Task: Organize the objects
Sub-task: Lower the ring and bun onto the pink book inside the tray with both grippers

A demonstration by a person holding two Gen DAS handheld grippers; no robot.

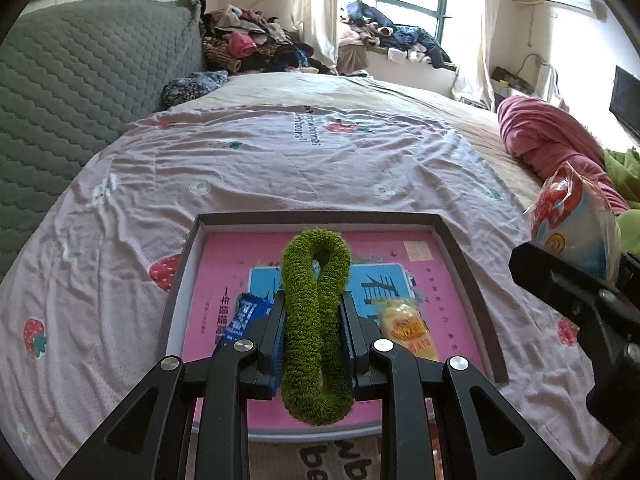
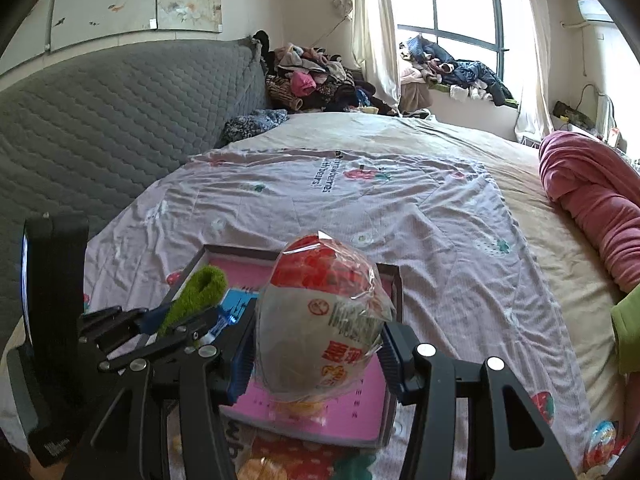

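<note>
My left gripper (image 1: 314, 312) is shut on a fuzzy green loop (image 1: 316, 320), held above a shallow box (image 1: 460, 248) with a pink floor on the bed. A blue snack wrapper (image 1: 246, 316) and a yellow snack pack (image 1: 408, 328) lie in the box. My right gripper (image 2: 316, 332) is shut on a clear snack bag with red print (image 2: 324, 320), above the box's right part (image 2: 394, 280). The bag also shows at the right in the left wrist view (image 1: 572, 228). The green loop shows in the right wrist view (image 2: 196, 296).
The bed has a pink strawberry sheet (image 1: 280, 168). A grey quilted headboard (image 1: 80, 80) is at left. A pink blanket roll (image 1: 552, 140) and green cloth (image 1: 624, 168) lie at right. Clothes pile (image 1: 248, 44) at the back. Another small snack (image 2: 604, 436) lies at the right.
</note>
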